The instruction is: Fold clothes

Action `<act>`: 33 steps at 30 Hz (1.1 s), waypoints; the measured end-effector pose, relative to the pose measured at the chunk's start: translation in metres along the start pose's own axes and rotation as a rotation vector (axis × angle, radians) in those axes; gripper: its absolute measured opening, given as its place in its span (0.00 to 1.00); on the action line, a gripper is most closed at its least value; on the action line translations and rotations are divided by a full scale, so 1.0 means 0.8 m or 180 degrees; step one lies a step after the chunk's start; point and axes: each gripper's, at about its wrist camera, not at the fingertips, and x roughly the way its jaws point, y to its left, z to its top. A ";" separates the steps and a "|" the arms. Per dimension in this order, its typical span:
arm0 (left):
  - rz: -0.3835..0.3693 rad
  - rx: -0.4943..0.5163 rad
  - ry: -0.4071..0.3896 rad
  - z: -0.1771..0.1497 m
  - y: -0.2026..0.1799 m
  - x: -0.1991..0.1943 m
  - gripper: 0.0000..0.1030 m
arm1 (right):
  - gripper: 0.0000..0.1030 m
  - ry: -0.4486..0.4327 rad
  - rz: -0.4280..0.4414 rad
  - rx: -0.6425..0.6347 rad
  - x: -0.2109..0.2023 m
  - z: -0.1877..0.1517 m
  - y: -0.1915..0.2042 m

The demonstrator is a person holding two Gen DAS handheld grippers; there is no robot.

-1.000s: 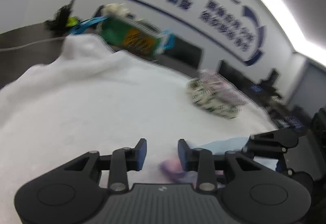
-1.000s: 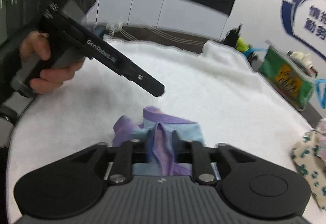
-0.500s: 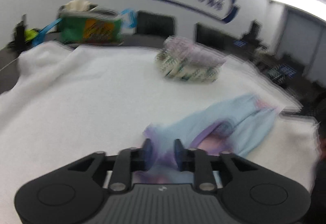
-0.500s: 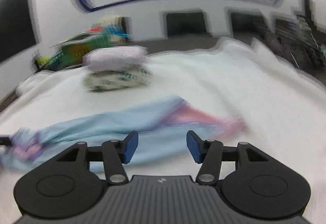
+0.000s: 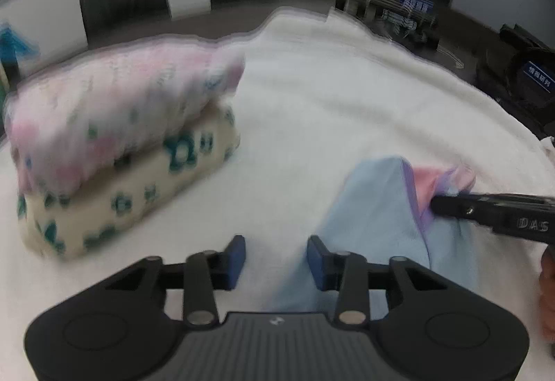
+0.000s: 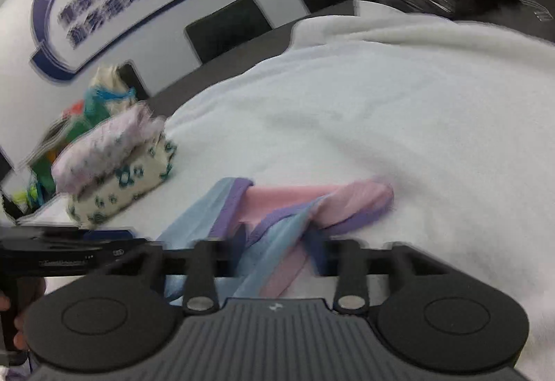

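Light-blue garment with purple trim and pink panels point(image 6: 277, 207) lies stretched out on the white fleece-covered counter point(image 6: 399, 110), near the front edge — blue part toward the left, pink end toward the right.

Right hand-held gripper point(image 6: 277, 256): jaws closing, blue-and-pink fabric runs up between the blue pads point(image 6: 317, 256). The gap is partly filled with cloth, but I cannot tell if the pads actually press on it. In the left wrist view its black tip point(image 5: 447, 207) sits at the pink/purple corner of the garment.

Left hand-held gripper point(image 5: 275, 259): jaws closing, gap narrow-to-medium; white cover shows between the pads, blue cloth point(image 5: 374, 218) sits under and beside the right pad only. Nothing clamped.

Stack of two folded pieces well off to the left — pink floral bundle point(image 5: 114, 110) on top of a cream one with teal flowers point(image 5: 138, 197), both touching. Frames are motion-blurred.
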 end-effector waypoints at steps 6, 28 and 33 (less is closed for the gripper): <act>0.0120 -0.0254 -0.0547 -0.042 0.021 -0.065 0.00 | 0.06 -0.0229 0.0309 -0.1088 -0.010 -0.003 0.090; 0.1086 -0.1932 -0.1012 -0.197 0.204 -0.234 0.38 | 0.36 0.0342 0.0347 -0.3641 0.135 -0.008 0.442; 0.0355 -0.1600 -0.0843 -0.266 0.148 -0.278 0.55 | 0.73 -0.0007 0.0796 -0.3278 0.014 -0.011 0.365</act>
